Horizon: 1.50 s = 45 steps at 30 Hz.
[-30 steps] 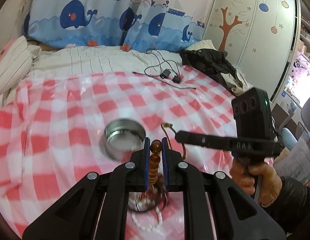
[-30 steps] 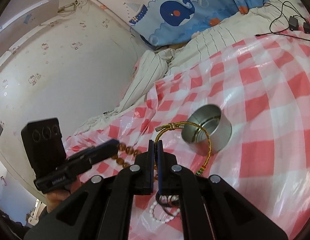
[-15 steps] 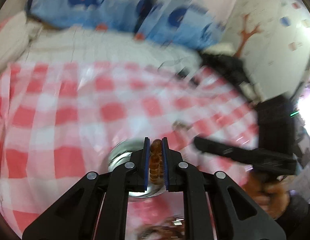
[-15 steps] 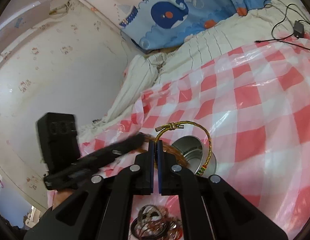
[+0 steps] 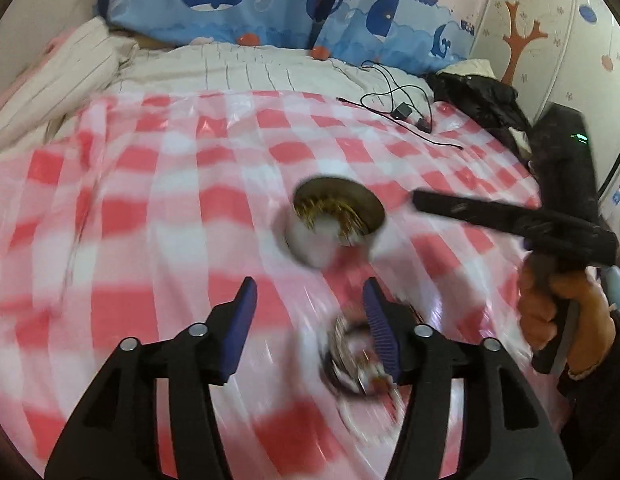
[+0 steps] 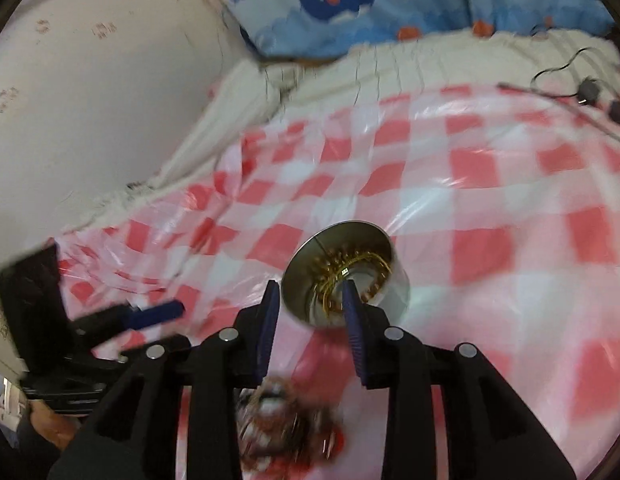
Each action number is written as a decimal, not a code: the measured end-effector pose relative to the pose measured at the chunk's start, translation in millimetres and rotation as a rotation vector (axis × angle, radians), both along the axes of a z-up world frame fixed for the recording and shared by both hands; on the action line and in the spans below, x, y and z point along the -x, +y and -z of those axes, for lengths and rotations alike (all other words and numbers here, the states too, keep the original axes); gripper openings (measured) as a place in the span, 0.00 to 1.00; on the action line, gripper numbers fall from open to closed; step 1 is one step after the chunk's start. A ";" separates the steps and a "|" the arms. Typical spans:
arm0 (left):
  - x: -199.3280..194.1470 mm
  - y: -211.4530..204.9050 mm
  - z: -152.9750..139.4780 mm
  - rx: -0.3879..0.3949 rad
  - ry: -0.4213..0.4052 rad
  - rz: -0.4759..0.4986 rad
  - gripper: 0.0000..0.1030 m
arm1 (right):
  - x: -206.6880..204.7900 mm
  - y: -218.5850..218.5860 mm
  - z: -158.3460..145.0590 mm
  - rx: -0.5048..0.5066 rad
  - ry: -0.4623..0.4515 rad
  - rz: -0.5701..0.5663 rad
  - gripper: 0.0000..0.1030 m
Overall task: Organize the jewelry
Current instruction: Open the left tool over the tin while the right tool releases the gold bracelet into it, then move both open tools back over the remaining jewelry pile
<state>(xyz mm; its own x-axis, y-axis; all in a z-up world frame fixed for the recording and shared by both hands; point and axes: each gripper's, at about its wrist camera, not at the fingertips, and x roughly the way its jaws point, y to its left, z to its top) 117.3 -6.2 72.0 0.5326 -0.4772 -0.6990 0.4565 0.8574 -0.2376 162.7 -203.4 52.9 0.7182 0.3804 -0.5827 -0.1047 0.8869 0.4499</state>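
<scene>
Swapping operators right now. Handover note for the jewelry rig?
Left gripper: jaws have just been opening, nothing between them.
Right gripper: jaws have just been opening, empty, just in front of the round metal tin.
Done: the brown bead bracelet and the gold cord bracelet lie in the tin on the red-checked sheet.
Left: the blurred jewelry pile beside the left gripper is not yet sorted.

Left hand-held gripper [image 5: 308, 300] just opened, empty — gold bracelet [image 5: 330, 214] inside tin [image 5: 310, 248].
</scene>
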 end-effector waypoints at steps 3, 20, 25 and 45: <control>30.9 4.8 9.6 0.020 0.012 0.008 0.56 | 56.7 -16.3 8.1 -0.068 -0.001 0.084 0.43; 50.3 -25.3 23.7 -0.207 -0.073 0.011 0.81 | 69.3 0.0 44.8 -0.031 0.124 0.080 0.47; 53.4 -28.4 20.8 -0.251 -0.109 0.007 0.84 | 68.3 3.2 46.5 -0.019 0.129 0.072 0.48; 55.7 -31.5 19.9 -0.309 -0.147 -0.013 0.90 | 66.5 7.7 47.9 -0.014 0.134 0.063 0.52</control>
<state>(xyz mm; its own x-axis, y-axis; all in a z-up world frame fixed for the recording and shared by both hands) 61.6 -37.7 52.1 0.6433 -0.2475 -0.7245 0.4552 0.8845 0.1020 96.2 -195.7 4.9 0.6569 0.3460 -0.6699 0.0130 0.8832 0.4688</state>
